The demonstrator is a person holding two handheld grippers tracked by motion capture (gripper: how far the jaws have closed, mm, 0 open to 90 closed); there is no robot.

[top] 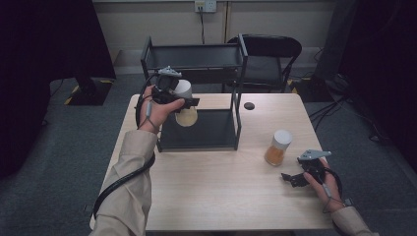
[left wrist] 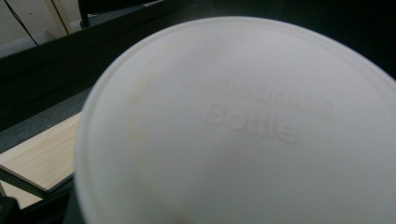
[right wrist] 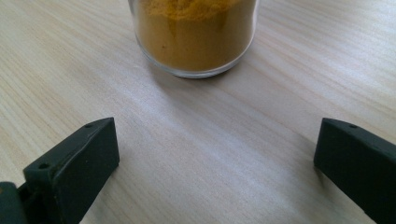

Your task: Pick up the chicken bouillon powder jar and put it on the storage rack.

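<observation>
A white-capped seasoning bottle is being held by the left gripper over the black rack, seemingly for shelving; right of the rack, the right gripper is being held wide before a second bottle on the counter.

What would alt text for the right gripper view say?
A clear glass jar of orange-yellow powder stands on the pale wooden table, just ahead of the right gripper. Its two black fingers are spread wide apart, touching nothing.

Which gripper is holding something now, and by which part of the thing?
The left gripper holds a spice bottle near its white cap, above the black rack. The right gripper holds nothing; its jaws stand open before the other bottle.
</observation>
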